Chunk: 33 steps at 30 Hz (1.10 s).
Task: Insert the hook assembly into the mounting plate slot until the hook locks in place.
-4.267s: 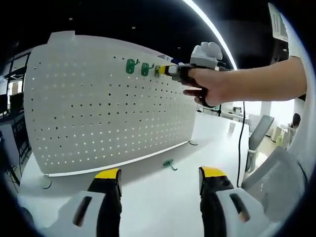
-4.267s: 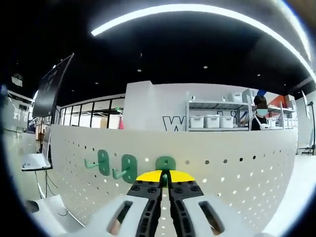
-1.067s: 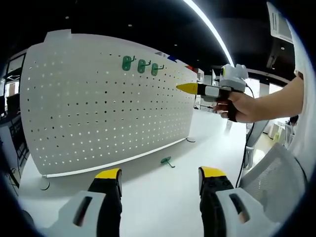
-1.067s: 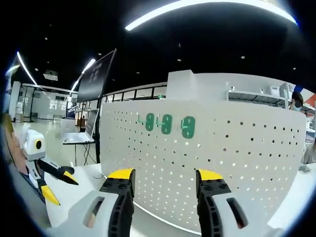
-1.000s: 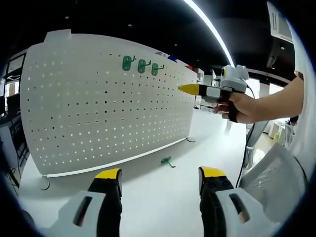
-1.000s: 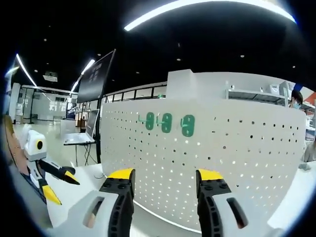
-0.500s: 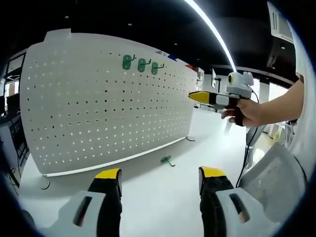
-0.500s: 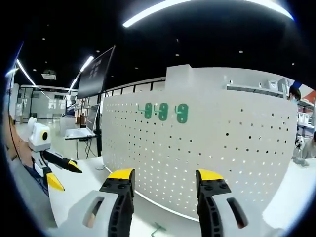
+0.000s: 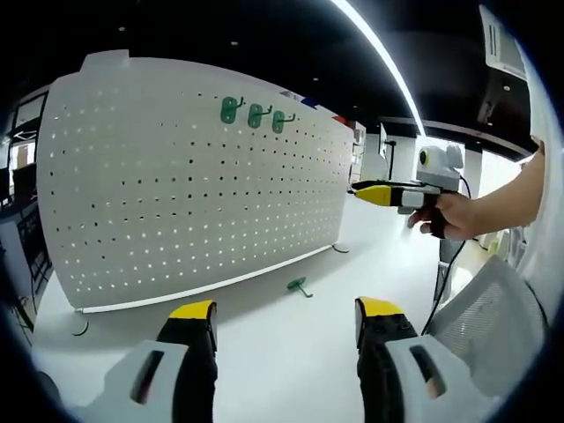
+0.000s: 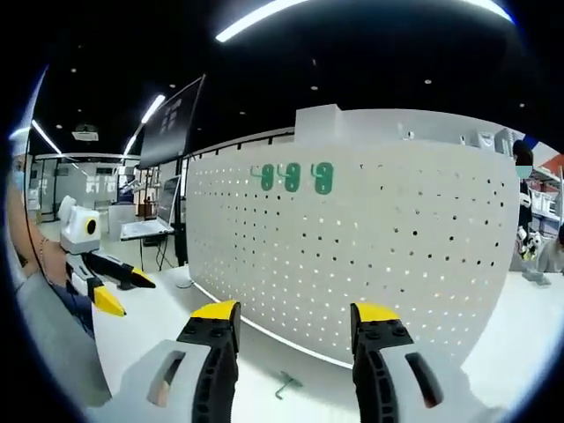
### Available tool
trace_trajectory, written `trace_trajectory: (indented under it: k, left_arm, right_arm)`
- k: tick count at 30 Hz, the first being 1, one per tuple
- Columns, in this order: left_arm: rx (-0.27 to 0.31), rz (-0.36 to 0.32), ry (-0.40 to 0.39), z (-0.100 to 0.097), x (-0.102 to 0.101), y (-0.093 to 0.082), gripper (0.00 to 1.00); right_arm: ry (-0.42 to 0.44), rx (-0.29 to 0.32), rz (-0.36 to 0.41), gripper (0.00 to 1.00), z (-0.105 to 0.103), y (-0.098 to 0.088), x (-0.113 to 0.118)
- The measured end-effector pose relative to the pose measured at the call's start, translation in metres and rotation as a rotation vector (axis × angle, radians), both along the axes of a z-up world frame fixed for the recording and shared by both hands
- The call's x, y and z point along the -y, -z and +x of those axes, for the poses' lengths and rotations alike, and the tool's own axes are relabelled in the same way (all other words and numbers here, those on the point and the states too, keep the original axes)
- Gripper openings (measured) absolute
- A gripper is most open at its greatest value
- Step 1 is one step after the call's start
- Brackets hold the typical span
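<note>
Three green hooks sit side by side in the top rows of a white pegboard that stands upright on a white table — in the right gripper view they show as a close row near the board's upper edge. A fourth green hook lies loose on the table just in front of the board's foot; the right gripper view shows it low between that gripper's jaws.

The left gripper hangs low over the table, its yellow-tipped jaws wide apart and holding nothing. The right gripper likewise has its jaws spread wide and empty, facing the board.

In the left gripper view the right gripper is held out level in a hand, well clear of the board. In the right gripper view the left gripper shows at the left, its two tips apart.
</note>
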State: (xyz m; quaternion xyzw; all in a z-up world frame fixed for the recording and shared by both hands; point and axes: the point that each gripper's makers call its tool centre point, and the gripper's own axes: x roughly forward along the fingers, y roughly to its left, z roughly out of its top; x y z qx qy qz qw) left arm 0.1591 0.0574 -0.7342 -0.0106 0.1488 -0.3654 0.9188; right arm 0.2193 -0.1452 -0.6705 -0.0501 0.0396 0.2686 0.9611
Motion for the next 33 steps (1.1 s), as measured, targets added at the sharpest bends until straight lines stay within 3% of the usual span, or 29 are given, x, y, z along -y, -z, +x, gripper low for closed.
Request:
trace_trajectory:
  k: [12,33]
  left_arm:
    - [-0.013,0.002,0.002,-0.002,0.0,0.005,0.65]
    - [-0.03,0.013,0.003,-0.005,-0.005,0.012,0.66]
  right_arm:
    - [0.0,-0.071,-0.009,0.49,-0.019,0.026,0.01]
    - [0.013,-0.155,-0.015,0.5,-0.042,0.054,0.024]
